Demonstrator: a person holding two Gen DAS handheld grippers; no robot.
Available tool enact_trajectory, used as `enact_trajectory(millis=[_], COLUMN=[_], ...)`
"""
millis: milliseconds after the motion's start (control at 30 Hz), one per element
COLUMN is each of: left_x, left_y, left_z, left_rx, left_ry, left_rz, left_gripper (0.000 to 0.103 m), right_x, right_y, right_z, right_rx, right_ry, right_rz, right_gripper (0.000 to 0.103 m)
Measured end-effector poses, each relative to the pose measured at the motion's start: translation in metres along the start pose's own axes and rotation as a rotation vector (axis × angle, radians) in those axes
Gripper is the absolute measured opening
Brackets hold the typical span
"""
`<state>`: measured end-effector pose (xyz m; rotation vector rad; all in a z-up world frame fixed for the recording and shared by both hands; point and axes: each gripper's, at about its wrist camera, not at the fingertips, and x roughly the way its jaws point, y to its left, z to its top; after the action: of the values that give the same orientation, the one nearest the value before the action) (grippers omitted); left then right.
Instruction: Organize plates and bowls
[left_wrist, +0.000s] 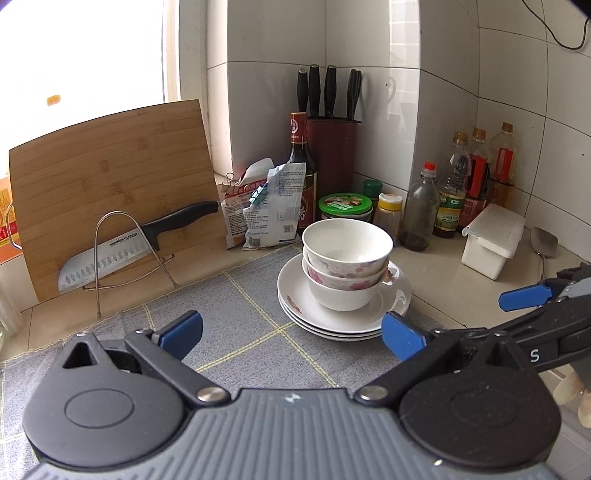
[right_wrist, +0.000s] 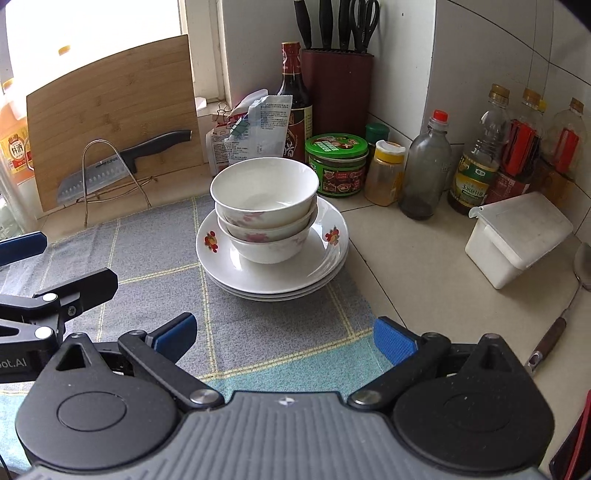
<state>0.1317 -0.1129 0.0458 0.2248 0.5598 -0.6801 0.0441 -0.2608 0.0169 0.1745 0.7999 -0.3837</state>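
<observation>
Three nested bowls (right_wrist: 264, 206) sit on a stack of plates (right_wrist: 273, 273), which rests at the right edge of the grey checked cloth (right_wrist: 155, 258) spread over the worktop (right_wrist: 417, 266). The left gripper (left_wrist: 291, 334) hangs above the cloth just short of the plates, jaws spread wide, holding nothing. The right gripper (right_wrist: 284, 338) also stands wide apart and empty, near the cloth's right edge. Behind the stack stand a green-lidded jar (right_wrist: 337, 164) and bottles (right_wrist: 476, 162).
</observation>
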Motion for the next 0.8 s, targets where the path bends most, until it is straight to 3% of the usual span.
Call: enact_trajectory(millis=[300,800], left_x=[-0.007,-0.005], left_y=[-0.002,-0.001], left_z=[0.003,0.004], left_rx=[-0.003,-0.01], left_ry=[0.019,0.041], left_rz=[0.043,0.038], left_gripper=[0.102,0.102], right_x=[-0.013,-0.015], right_y=[0.005,0.005], right_z=[-0.001,0.002], right_rx=[-0.003,-0.01], right_ry=[-0.033,-0.036], right_rz=[-0.022,-0.039], right_gripper=[0.103,0.103])
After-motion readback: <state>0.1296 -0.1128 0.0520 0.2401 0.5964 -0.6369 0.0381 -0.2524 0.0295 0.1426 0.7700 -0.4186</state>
